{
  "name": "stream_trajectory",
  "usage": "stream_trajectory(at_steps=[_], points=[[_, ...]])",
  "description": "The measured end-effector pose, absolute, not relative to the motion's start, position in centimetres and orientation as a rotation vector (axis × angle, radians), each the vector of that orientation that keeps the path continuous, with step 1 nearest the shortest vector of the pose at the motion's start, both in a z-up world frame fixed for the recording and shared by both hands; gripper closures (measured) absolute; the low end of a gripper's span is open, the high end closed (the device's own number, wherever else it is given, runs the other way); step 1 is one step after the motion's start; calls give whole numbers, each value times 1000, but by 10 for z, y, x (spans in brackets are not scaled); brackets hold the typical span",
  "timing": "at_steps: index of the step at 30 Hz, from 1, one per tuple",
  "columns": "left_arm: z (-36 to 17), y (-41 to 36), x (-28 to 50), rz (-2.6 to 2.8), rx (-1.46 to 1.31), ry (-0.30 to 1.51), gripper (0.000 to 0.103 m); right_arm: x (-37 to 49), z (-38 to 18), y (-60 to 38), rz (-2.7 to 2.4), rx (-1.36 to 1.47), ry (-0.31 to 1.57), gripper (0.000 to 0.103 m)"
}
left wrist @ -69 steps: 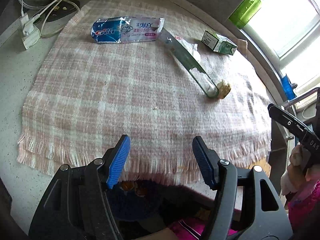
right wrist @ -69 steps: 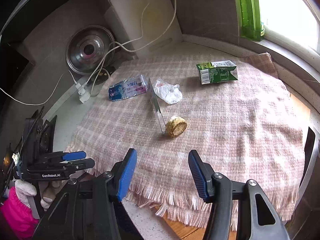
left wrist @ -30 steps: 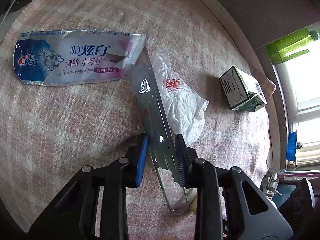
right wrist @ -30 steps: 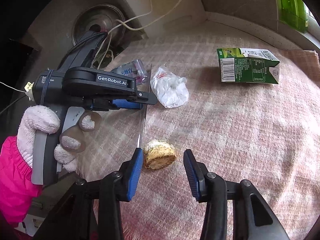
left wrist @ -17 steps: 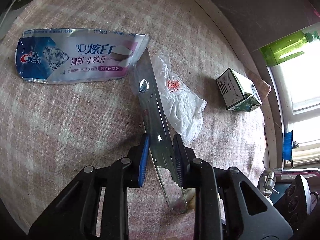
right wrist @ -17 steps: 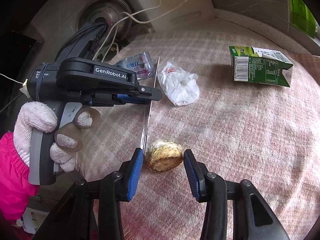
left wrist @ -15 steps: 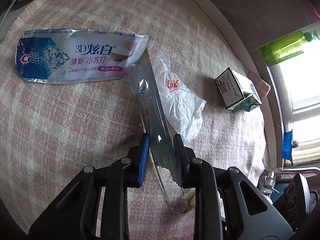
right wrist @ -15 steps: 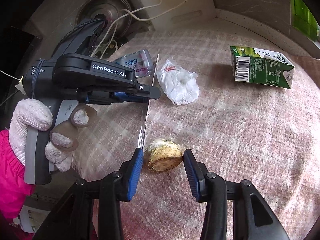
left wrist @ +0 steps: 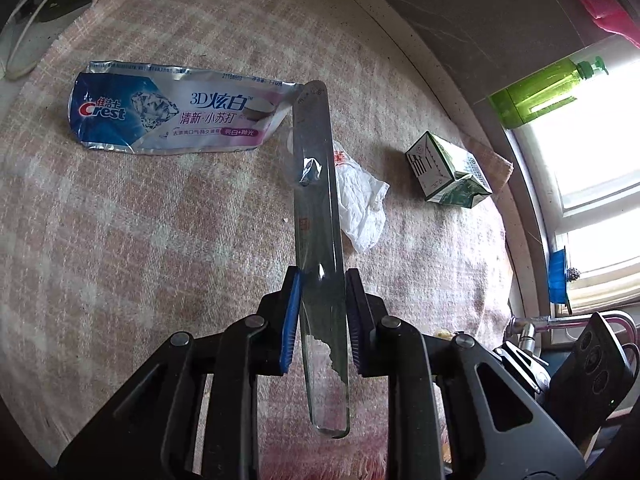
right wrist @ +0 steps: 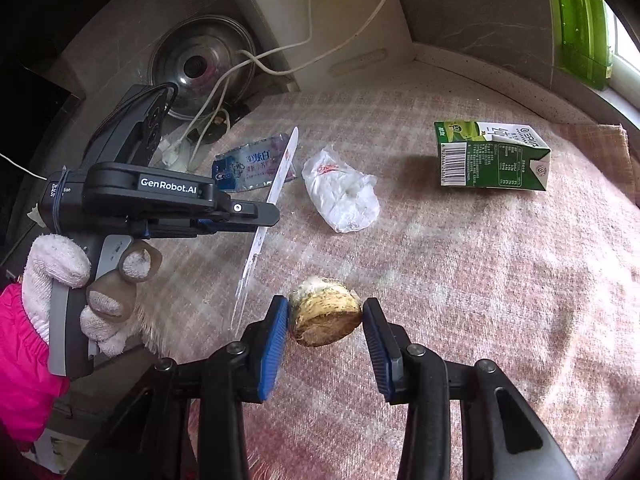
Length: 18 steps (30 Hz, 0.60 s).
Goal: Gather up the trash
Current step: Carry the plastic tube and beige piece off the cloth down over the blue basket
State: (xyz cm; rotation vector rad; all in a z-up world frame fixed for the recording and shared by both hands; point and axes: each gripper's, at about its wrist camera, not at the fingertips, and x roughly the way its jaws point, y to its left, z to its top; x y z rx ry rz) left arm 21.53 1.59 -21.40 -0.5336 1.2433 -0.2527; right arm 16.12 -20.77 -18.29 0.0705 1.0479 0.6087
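Note:
My left gripper [left wrist: 322,312] is shut on a long clear plastic strip [left wrist: 316,208], which it holds edge-up above the pink checked cloth [left wrist: 120,240]; the strip also shows in the right wrist view [right wrist: 264,220]. My right gripper [right wrist: 325,320] is shut on a brown round food scrap [right wrist: 324,316] and holds it just above the cloth. A flattened Crest toothpaste tube [left wrist: 172,118], a crumpled white wrapper [left wrist: 360,208] and a green carton [left wrist: 448,174] lie on the cloth beyond.
A steel lid [right wrist: 200,66] and white cables [right wrist: 280,60] lie on the counter at the back left. A green bottle [left wrist: 540,92] stands by the window. A white board [right wrist: 320,20] leans in the corner.
My left gripper has lifted the plastic strip off the cloth and swung it more upright. My right gripper has closed on the food scrap and raised it slightly.

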Motion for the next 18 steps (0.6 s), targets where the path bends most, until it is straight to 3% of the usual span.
stream_trajectory(at_steps=[18], points=[[-191,55,110,-320,-479,1222,82,104,-154,-212,543,184,1011,63]])
